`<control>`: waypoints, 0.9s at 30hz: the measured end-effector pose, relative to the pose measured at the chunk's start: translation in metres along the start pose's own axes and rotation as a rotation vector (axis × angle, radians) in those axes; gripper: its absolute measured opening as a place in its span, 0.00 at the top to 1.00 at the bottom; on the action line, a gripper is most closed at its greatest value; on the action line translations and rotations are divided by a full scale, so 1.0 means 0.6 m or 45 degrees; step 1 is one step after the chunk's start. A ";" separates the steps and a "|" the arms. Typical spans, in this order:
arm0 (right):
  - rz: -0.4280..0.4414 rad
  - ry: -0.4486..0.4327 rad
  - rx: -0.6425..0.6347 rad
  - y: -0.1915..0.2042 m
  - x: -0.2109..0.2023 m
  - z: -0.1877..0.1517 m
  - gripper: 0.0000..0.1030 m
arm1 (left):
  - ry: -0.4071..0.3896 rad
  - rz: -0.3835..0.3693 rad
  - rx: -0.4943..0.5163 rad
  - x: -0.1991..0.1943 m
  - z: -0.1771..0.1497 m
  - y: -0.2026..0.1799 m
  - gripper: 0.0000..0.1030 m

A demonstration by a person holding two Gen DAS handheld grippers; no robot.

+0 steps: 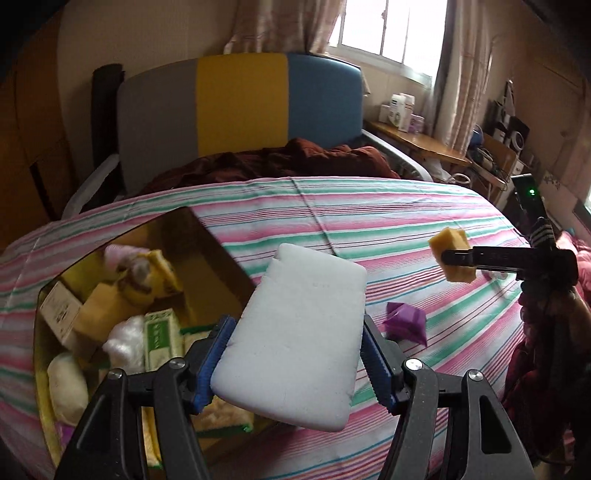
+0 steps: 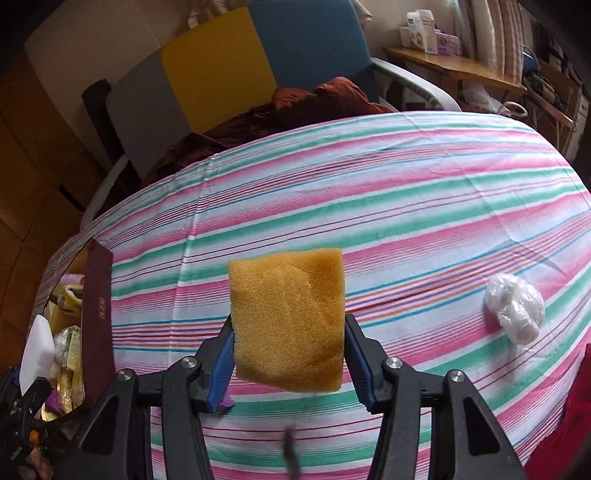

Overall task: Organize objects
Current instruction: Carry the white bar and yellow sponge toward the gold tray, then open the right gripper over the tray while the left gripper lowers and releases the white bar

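where striped bedsheet (image 2: 369, 192) spreads, tricolour headboard (image 1: 240, 122), curtained window (image 1: 388, 29), wooden shelf (image 2: 454, 66)

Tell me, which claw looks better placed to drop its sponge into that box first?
Probably the left. The left claw holds the white sponge right beside the open box, while the right claw holds the yellow sponge farther out over the striped bed sheet.

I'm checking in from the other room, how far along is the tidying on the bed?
Partly done: the box already holds several items. In hand: the left tool grips a white sponge, the right tool a yellow sponge. Left on the sheet: a purple packet and a white bag.
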State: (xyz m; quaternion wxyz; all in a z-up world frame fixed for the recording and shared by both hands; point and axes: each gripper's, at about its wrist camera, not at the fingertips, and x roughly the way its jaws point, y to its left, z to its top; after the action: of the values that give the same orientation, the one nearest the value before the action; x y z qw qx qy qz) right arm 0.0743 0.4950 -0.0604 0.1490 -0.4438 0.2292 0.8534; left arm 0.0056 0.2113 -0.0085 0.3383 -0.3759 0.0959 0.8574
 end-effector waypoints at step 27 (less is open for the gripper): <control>0.386 0.128 -0.438 0.311 -0.012 -0.066 0.47 | -0.082 0.130 -0.430 -0.095 -0.097 0.230 0.35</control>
State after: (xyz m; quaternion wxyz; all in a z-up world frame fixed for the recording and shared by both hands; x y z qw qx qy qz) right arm 0.0202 0.3155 -0.0256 -0.0704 -0.4652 0.1516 0.8693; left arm -0.0229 0.0545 -0.0212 0.2293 -0.3945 -0.0415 0.8888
